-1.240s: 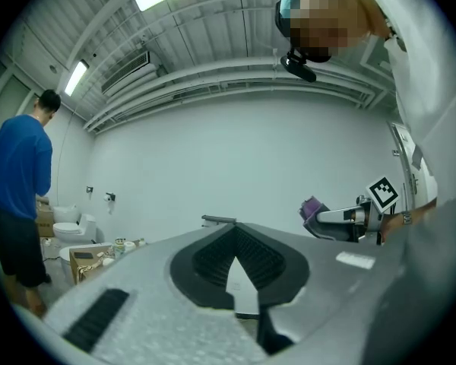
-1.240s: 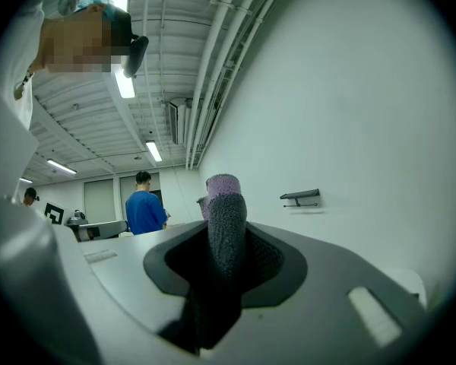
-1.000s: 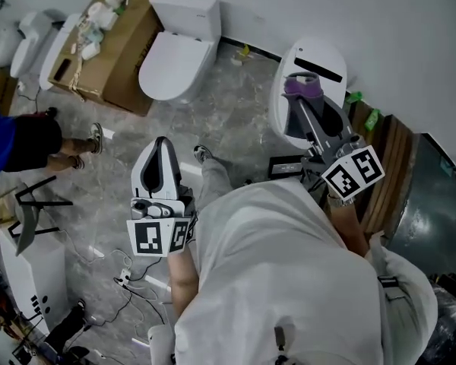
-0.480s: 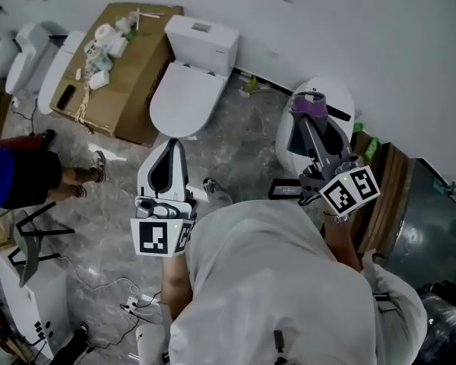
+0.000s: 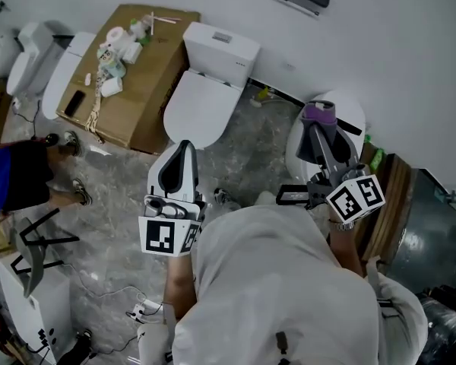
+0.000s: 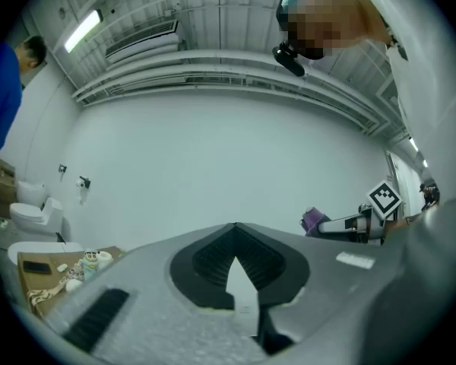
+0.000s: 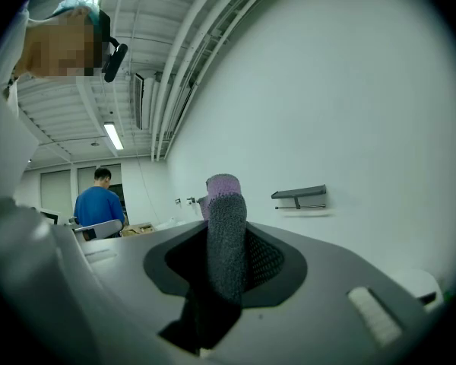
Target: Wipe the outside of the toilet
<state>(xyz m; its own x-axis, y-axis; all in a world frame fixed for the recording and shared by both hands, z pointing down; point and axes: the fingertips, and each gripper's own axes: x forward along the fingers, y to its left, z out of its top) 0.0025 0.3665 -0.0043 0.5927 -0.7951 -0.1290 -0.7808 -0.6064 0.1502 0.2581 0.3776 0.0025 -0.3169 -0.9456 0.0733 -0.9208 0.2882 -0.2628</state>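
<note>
the round toilet [image 5: 351, 111] is sitting against the wall [image 5: 410, 59], with floor [image 5: 262, 147] lying open to its left as far as a second toilet [image 5: 201, 101]. the right gripper [image 5: 319, 131] is clenching a cloth [image 5: 318, 112] over the round toilet, the cloth running lengthwise along the jaws with its purple end pointing wallward. the left gripper [image 5: 184, 149] is closing tip to tip, holding nothing.
</note>
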